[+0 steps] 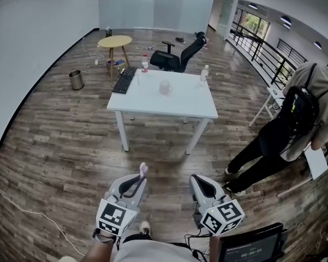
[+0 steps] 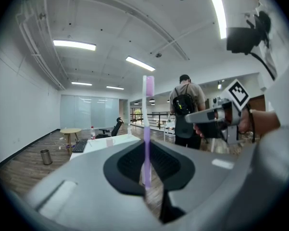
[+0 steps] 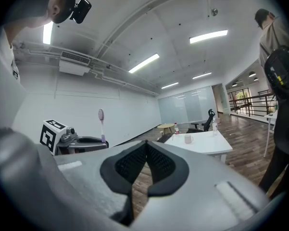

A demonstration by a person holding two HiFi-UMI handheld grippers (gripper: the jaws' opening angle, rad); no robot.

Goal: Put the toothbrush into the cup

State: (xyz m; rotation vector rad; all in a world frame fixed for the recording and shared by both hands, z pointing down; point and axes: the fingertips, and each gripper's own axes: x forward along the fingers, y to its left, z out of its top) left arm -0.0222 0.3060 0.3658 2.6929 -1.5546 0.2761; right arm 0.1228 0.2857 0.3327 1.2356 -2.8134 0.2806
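Observation:
My left gripper (image 1: 137,179) is shut on a toothbrush (image 1: 143,170) with a purple handle and a pink head. In the left gripper view the toothbrush (image 2: 147,129) stands upright between the jaws. A pale cup (image 1: 165,87) stands near the middle of the white table (image 1: 185,108), well ahead of both grippers. It shows small and far in the left gripper view as the cup (image 2: 109,141), and in the right gripper view as the cup (image 3: 188,139). My right gripper (image 1: 200,181) is shut with nothing in it, jaws together (image 3: 146,147). Both grippers hang over the wooden floor, short of the table.
A keyboard (image 1: 124,79) and two bottles (image 1: 144,64) (image 1: 204,74) also sit on the table. Behind it are a black office chair (image 1: 180,56), a round yellow table (image 1: 115,41) and a metal bin (image 1: 76,79). A person with a backpack (image 1: 294,119) stands to the right.

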